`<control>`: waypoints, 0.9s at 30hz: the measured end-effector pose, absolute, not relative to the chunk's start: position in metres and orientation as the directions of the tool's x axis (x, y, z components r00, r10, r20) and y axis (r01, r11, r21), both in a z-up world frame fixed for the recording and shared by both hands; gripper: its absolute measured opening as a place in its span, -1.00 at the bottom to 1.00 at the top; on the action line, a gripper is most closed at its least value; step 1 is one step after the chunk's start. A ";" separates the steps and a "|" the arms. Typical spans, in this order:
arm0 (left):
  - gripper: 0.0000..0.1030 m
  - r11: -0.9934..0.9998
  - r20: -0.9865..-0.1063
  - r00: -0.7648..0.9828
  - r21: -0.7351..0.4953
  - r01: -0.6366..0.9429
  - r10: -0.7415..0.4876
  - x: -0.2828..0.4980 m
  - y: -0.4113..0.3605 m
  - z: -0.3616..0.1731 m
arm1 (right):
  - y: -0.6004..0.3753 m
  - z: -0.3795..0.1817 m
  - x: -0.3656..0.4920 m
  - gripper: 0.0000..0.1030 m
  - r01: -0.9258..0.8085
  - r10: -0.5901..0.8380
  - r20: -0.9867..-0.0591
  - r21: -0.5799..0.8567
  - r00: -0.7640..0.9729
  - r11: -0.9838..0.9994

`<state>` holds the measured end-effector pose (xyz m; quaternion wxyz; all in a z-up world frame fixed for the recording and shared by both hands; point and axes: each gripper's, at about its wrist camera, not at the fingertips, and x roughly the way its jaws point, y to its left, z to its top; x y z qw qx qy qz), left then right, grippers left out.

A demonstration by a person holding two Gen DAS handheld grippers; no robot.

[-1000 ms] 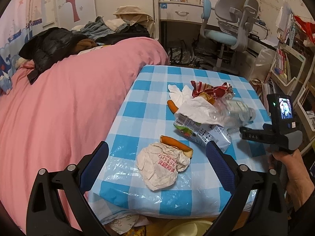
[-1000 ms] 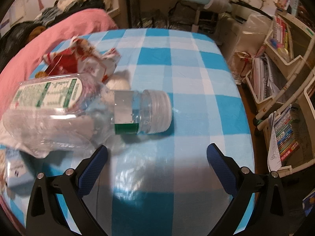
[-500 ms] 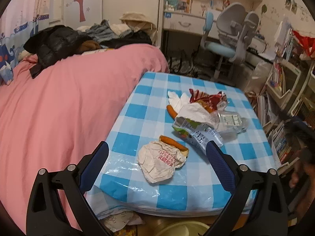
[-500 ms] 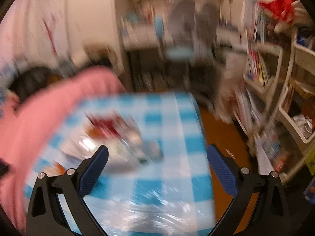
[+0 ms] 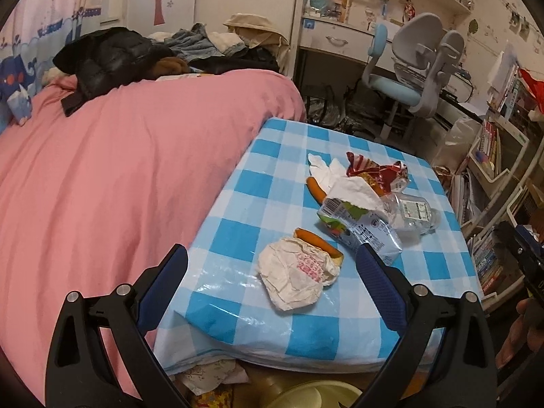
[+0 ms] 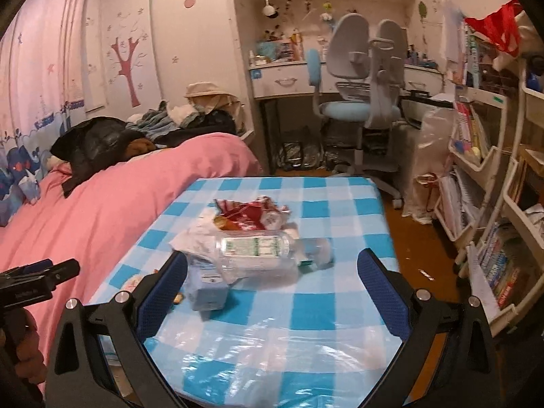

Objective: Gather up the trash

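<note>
Trash lies on a blue-checked table [image 5: 265, 187]: a crumpled white wrapper [image 5: 295, 277] with a sausage [image 5: 316, 239] behind it, a drink carton [image 5: 360, 227], a crushed clear plastic bottle [image 5: 413, 212] [image 6: 258, 255], white tissue [image 5: 350, 192], a second sausage [image 5: 314, 187] and a red snack bag [image 5: 374, 170] [image 6: 251, 212]. My left gripper [image 5: 272, 287] hangs open above the table's near edge, around the wrapper. My right gripper [image 6: 272, 289] is open too, held back from the bottle. The carton [image 6: 207, 287] sits by its left finger.
A pink bed [image 5: 119, 176] piled with dark clothes borders the table on the left. A desk and grey-blue chair [image 6: 360, 102] stand behind. Bookshelves [image 6: 493, 238] line the right side. A pale yellow bin [image 5: 316, 396] sits below the table's front edge.
My right gripper has pulled back and risen from close over the bottle to a wide view of the table. The left gripper also drew back and up a little.
</note>
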<state>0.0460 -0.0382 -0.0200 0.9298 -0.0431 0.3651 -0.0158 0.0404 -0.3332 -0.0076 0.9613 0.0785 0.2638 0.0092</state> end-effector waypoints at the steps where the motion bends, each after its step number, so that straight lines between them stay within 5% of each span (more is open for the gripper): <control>1: 0.85 0.997 -0.673 0.738 -0.083 -0.002 -0.055 0.046 -0.039 -0.019 | -0.331 -0.008 0.042 0.86 0.018 0.065 -0.505 0.157 0.861 0.987; 27: 0.85 0.998 -0.661 0.749 -0.054 0.009 -0.042 0.049 -0.044 -0.017 | -0.301 -0.003 0.049 0.86 -0.041 0.108 -0.503 0.141 0.857 0.989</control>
